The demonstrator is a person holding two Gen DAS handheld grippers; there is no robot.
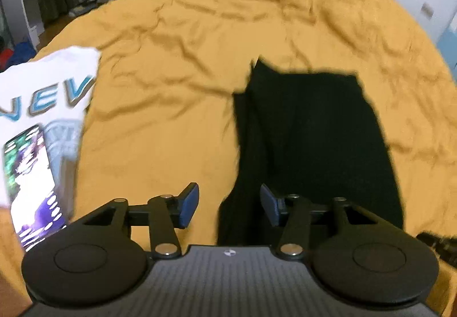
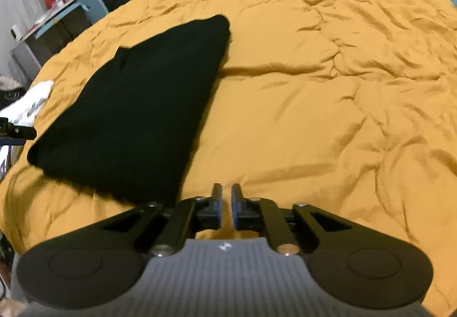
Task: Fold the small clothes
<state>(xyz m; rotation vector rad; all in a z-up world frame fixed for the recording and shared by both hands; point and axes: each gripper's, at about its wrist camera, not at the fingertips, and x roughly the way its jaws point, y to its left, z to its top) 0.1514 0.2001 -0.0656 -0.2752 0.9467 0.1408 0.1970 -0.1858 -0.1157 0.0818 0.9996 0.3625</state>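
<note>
Black folded garment [image 1: 308, 140] is laid on the mustard quilt [image 1: 177, 60]; left gripper [image 1: 230, 204] is spread empty; right gripper [image 2: 226, 204] is nearly closed on nothing.

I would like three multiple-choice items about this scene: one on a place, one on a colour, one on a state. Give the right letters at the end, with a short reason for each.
1. In the left wrist view, where does the white printed T-shirt lie relative to the black garment?
A. To its left
B. On top of it
C. To its right

2. What colour is the bed cover under the clothes?
A. Grey
B. Mustard yellow
C. Green

3. How do the right tongs stand?
A. Wide open
B. Clamped on the black garment
C. Nearly shut, holding nothing

Answers:
1 A: the T-shirt sits at the left edge, apart from the black garment.
2 B: yellow fabric fills both views.
3 C: only a narrow gap shows between the fingers, with bare cover beyond, whereas the left tongs are spread open.
</note>
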